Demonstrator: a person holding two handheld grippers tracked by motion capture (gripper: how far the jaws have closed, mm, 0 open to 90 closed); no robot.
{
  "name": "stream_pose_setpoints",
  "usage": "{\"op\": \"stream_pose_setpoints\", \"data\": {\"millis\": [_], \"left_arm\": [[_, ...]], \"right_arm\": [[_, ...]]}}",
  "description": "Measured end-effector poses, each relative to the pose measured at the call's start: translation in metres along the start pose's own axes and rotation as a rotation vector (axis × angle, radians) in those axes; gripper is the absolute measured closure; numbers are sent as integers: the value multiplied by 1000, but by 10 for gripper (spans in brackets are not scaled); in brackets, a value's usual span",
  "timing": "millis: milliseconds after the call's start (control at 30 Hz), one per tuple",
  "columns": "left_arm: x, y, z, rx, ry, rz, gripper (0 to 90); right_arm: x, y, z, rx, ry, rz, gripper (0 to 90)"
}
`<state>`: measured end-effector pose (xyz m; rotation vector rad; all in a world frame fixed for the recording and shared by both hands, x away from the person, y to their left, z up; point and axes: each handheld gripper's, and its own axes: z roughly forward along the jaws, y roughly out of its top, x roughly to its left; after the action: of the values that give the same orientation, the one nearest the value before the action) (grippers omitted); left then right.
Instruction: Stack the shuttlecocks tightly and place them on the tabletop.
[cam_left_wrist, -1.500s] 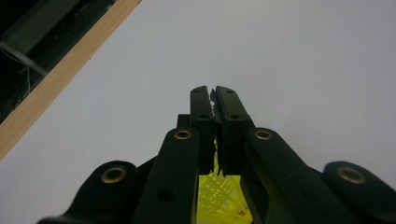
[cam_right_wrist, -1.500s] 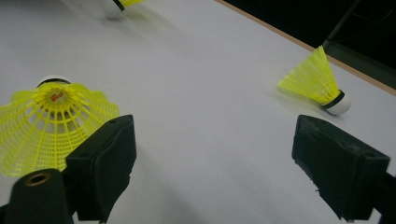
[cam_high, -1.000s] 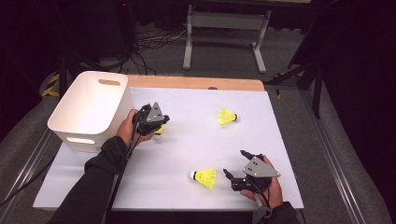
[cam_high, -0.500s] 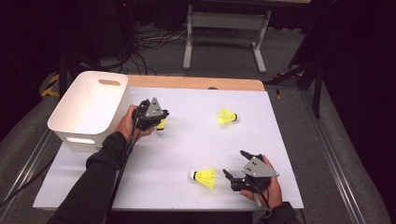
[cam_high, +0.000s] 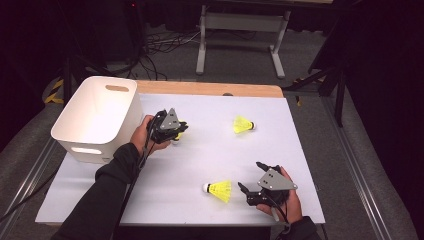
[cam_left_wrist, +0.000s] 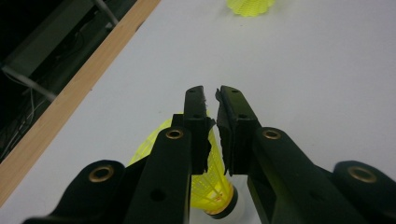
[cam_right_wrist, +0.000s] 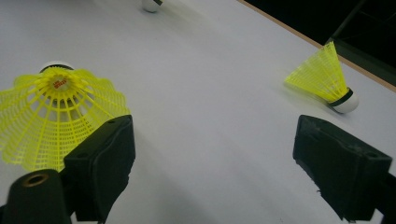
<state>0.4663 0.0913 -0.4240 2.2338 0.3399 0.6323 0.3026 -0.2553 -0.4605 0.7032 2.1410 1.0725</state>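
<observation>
Shuttlecock: yellow plastic-mesh shuttlecock with a white cork tip (cam_left_wrist: 212, 179) is lying on the white table sheet (cam_high: 210, 155), just beside the white plastic bin (cam_high: 95, 117).
Left gripper (cam_left_wrist: 211, 95): I am holding it over that shuttlecock; its jaws have just been opening a little, nearly together, and the skirt sits under them, low behind the tips.
Grip: I cannot tell whether the pads are pinching the mesh.
Right gripper (cam_right_wrist: 215, 154): I am resting it released, waiting beside a second yellow shuttlecock (cam_right_wrist: 56, 116).
Why: I judge the bin is the drop point.
</observation>
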Motion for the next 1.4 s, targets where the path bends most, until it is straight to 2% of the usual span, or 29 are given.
{"op": "stream_pose_setpoints", "data": {"millis": [133,267,600,800,900,1033,1100,1167,1267,1400], "left_arm": [[-7,5,4,13,-21,35,811],[-12,9,11,22,-46,63,846],[-18,11,18,56,-110,51,873],[-21,7,22,69,-120,50,878],[-22,6,23,80,-110,41,880],[-22,8,25,73,-84,47,882],[-21,12,26,60,-59,38,882],[-19,15,25,62,-56,31,878],[-17,19,24,60,-45,40,832],[-11,19,21,55,-18,9,703]], "right_arm": [[1,0,0,2,4,-3,138],[1,0,0,-3,-5,-2,139],[1,0,0,1,0,-7,138],[1,0,0,3,-2,-7,138],[1,0,0,5,0,-9,138],[1,0,1,8,1,-7,138],[1,0,1,11,1,-10,138],[1,0,1,13,2,-11,138],[1,0,1,13,3,-12,138],[0,-1,1,13,2,-11,138]]}}
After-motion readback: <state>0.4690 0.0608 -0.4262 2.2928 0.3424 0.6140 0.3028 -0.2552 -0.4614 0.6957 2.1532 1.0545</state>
